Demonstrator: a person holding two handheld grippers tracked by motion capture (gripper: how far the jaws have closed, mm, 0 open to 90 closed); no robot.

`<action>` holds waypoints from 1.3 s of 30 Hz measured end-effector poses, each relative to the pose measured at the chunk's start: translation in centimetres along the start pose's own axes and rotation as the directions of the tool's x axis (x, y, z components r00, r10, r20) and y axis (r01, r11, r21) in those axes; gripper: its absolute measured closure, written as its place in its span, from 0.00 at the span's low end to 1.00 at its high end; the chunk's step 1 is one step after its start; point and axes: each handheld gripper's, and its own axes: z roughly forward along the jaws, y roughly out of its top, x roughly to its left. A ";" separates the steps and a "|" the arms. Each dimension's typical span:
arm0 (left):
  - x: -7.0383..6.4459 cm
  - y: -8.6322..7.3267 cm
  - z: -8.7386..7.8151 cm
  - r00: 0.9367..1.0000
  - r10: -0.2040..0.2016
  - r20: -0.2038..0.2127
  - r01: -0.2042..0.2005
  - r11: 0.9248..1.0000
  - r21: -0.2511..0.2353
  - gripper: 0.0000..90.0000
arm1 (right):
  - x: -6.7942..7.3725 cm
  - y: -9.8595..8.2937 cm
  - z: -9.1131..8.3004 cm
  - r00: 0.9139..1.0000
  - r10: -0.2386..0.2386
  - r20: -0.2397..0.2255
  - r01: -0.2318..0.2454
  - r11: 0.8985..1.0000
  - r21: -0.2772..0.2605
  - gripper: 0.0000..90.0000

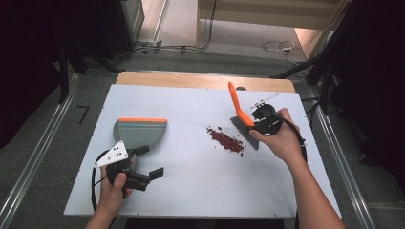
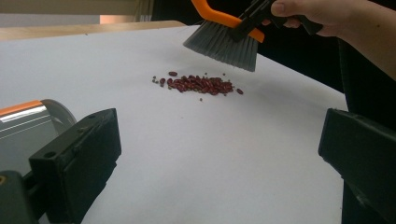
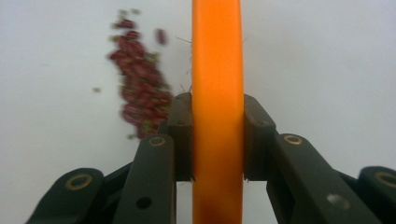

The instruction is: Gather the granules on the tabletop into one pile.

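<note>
Sweeping's barely getting going: the right hand-held gripper point(image 1: 260, 125) is clamping the orange brush point(image 1: 240, 117) just beside the red beans point(image 1: 226, 140), all lying mid-worktop point(image 1: 191, 191). Left hand-held gripper point(image 1: 148, 162) is sitting spread apart, empty, near the untouched dustpan point(image 1: 138, 132).

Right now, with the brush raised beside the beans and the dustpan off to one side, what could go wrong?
1. The dustpan lies apart from the beans, and the left tool is open and not holding it, so a sweep could scatter beans across the table.
2. The right tool clamps only the brush on its narrow orange back; pressing down might twist it.
</note>
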 end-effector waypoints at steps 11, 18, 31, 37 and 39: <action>0.0 0.0 0.2 1.000 0.007 -0.001 -0.007 1.000 0.006 0.00 | 1.7 -0.9 2.9 0.986 0.053 0.157 -0.062 0.997 0.054 0.76; 0.0 0.0 0.0 1.000 0.003 0.000 -0.003 1.000 0.002 0.00 | 3.6 0.2 2.8 0.997 -0.009 0.071 0.006 0.999 0.042 0.76; 0.1 0.1 -0.1 1.000 0.003 -0.004 -0.003 1.000 0.000 0.00 | 4.2 4.2 5.2 0.862 -0.492 0.120 0.496 0.868 -0.005 0.76; 0.2 0.1 -0.1 1.000 0.001 -0.003 -0.001 1.000 -0.003 0.00 | 5.0 4.2 5.8 0.808 -0.580 0.104 0.583 0.812 -0.002 0.76; 0.2 0.1 -0.1 1.000 0.001 -0.003 -0.001 1.000 0.000 0.00 | 5.1 3.8 5.5 0.802 -0.592 0.081 0.593 0.805 0.008 0.76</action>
